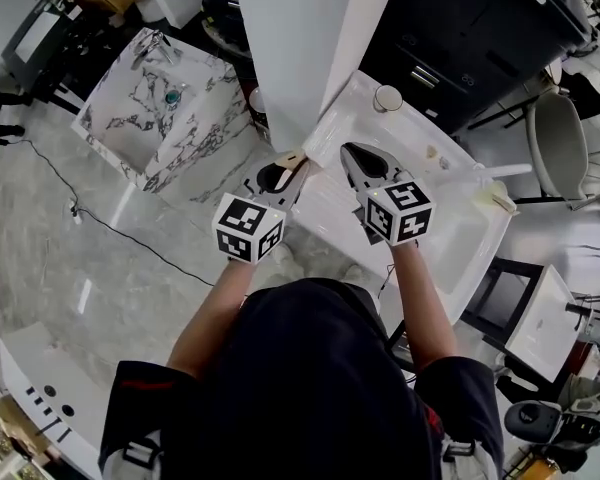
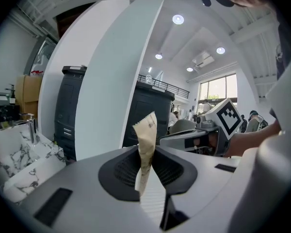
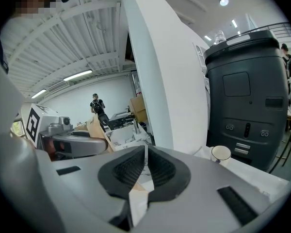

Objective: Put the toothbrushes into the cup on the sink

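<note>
In the head view both grippers hover over the near left corner of the white sink (image 1: 466, 236). My left gripper (image 1: 283, 171) is shut on a toothbrush in a tan paper wrapper (image 2: 147, 139), which stands up between the pads. My right gripper (image 1: 363, 160) is shut, with a thin strip of white and tan wrapper paper (image 3: 138, 197) pinched between its pads. A white cup (image 1: 387, 98) stands at the sink's far rim, beyond the right gripper, and shows as the cup (image 3: 220, 154) in the right gripper view. Another wrapped toothbrush (image 1: 501, 197) lies on the sink's right side.
A white column (image 1: 300, 48) rises just beyond the grippers. A marble-patterned basin (image 1: 150, 103) stands to the left and a black cabinet (image 1: 480, 28) behind the sink. A white chair (image 1: 560, 143) and clutter sit at the right. Cables run over the floor.
</note>
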A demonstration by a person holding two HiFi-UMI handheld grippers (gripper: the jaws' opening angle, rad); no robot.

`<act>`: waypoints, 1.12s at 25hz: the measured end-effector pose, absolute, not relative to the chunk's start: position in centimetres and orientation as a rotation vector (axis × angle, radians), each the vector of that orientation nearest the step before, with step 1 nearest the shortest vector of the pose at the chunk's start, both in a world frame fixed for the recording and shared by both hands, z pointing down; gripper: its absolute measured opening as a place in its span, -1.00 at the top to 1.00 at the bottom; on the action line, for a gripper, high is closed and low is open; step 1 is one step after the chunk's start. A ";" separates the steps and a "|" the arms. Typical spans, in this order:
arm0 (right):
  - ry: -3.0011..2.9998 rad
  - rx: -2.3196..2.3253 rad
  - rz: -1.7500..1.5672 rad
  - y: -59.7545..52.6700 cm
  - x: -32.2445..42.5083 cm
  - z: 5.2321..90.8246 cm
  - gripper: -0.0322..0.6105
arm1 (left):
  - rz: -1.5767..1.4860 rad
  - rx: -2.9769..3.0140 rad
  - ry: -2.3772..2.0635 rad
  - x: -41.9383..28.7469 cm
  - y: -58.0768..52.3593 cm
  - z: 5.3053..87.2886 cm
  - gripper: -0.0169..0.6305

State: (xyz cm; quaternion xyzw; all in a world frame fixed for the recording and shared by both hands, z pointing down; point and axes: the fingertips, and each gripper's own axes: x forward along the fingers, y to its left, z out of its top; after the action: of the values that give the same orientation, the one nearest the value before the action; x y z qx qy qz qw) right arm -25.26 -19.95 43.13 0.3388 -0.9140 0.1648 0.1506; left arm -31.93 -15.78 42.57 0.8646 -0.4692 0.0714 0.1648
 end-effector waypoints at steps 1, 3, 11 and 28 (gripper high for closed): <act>-2.616 0.979 0.471 -19.9 -25.5 43.3 0.76 | 0.201 2.464 -1.333 -32.4 -15.8 42.7 0.71; -2.602 0.987 0.467 -19.7 -25.9 43.5 0.76 | 0.196 2.465 -1.323 -33.0 -15.7 42.9 0.71; -2.564 1.036 0.479 -19.3 -25.4 44.3 0.76 | 0.202 2.483 -1.268 -32.9 -15.6 43.7 0.71; -2.538 1.150 0.536 -22.9 -21.3 45.4 0.76 | 0.272 2.549 -1.184 -29.2 -19.5 43.8 0.71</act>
State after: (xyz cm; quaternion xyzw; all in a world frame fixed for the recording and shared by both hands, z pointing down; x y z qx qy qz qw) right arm -21.27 -22.88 45.45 0.4005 -0.8842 0.1867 0.1515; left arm -29.15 -19.47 43.79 0.8913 -0.4141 0.0953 0.1582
